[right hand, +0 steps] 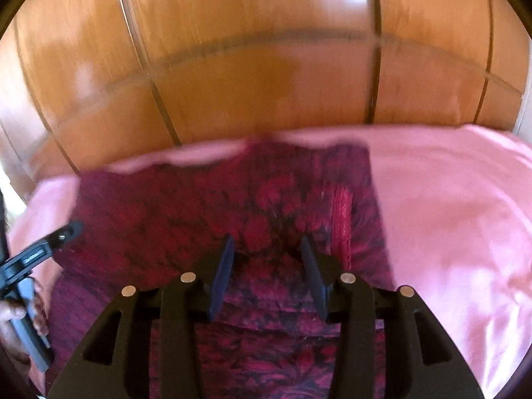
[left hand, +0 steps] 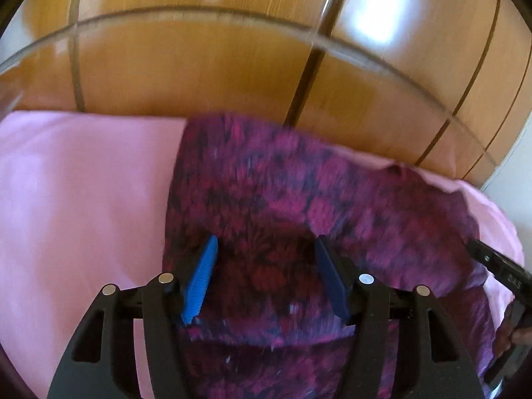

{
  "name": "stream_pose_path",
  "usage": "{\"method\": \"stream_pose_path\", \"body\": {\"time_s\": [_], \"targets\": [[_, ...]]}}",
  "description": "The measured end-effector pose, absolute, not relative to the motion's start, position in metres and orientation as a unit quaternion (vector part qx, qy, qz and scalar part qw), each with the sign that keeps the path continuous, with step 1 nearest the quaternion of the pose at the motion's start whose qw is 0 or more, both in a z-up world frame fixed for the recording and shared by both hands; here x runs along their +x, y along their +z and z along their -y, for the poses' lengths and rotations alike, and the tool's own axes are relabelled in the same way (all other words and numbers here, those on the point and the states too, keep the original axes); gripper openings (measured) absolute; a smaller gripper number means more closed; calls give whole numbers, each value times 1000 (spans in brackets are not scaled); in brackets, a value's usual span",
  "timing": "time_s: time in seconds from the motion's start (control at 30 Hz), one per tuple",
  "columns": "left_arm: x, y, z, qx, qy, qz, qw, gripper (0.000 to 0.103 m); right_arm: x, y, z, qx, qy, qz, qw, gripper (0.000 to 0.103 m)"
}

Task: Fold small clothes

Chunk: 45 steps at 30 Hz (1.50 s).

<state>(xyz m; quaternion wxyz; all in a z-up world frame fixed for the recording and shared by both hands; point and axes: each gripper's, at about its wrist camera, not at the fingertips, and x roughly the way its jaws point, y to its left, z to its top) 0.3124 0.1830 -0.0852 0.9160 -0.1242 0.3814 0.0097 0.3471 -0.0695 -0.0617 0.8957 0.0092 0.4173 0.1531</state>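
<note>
A: Left wrist view: the left gripper (left hand: 266, 276) hangs over the magenta patterned garment (left hand: 272, 193), jaws apart, nothing pinched.

B: Right gripper (right hand: 266, 274) likewise, parted and empty, near the garment's right edge on the pink sheet (right hand: 449, 216).

A: Cloth spreads ahead of both; its free far edge lies towards the wooden wardrobe (right hand: 266, 66).

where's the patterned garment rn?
The magenta patterned garment lies on the pink sheet below the wooden wardrobe, under both open grippers in each wrist view.
</note>
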Motion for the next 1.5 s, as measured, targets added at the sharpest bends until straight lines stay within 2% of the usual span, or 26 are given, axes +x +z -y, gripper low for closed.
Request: {"method": "stream_pose_path", "body": {"time_s": [0.27, 0.3, 0.33, 0.37, 0.43, 0.5, 0.53, 0.7, 1.0, 1.17, 1.3, 1.43, 1.47, 1.5], "targets": [[308, -77, -174, -108, 41, -378, 919, 60, 351, -74, 60, -14, 139, -401, 905, 43], [307, -73, -169, -108, 44, -376, 919, 66, 348, -70, 62, -11, 142, -400, 905, 45], [298, -68, -165, -110, 47, -369, 922, 78, 345, -68, 65, -7, 145, -399, 906, 56], [289, -65, -163, -109, 53, -362, 924, 83, 341, -63, 68, -2, 147, -395, 907, 75], [267, -63, -157, -104, 66, -353, 928, 87, 324, -55, 80, 9, 143, -383, 912, 90], [247, -68, -156, -111, 70, -363, 923, 87, 309, -54, 87, 10, 143, -384, 912, 92], [238, -70, -157, -117, 71, -366, 920, 87, 301, -57, 92, 11, 147, -394, 907, 96], [182, -80, -164, -162, 62, -374, 911, 87, 265, -80, 113, 4, 158, -447, 880, 97], [87, -100, -182, -227, 5, -392, 892, 86, 181, -78, 161, 2, 180, -454, 873, 101], [46, -100, -176, -215, -28, -410, 886, 75, 133, -93, 191, 51, 214, -493, 842, 69], [12, -104, -167, -211, -53, -429, 877, 68, 89, -97, 202, 58, 241, -528, 812, 52], [-2, -106, -159, -201, -72, -449, 867, 20, 75, -111, 204, 71, 255, -557, 787, 29], [-3, -103, -161, -205, -77, -445, 868, 20, 75, -110, 205, 78, 259, -557, 785, 21], [-5, -99, -162, -209, -81, -441, 869, 18, 77, -104, 205, 85, 266, -555, 783, 19]]}}
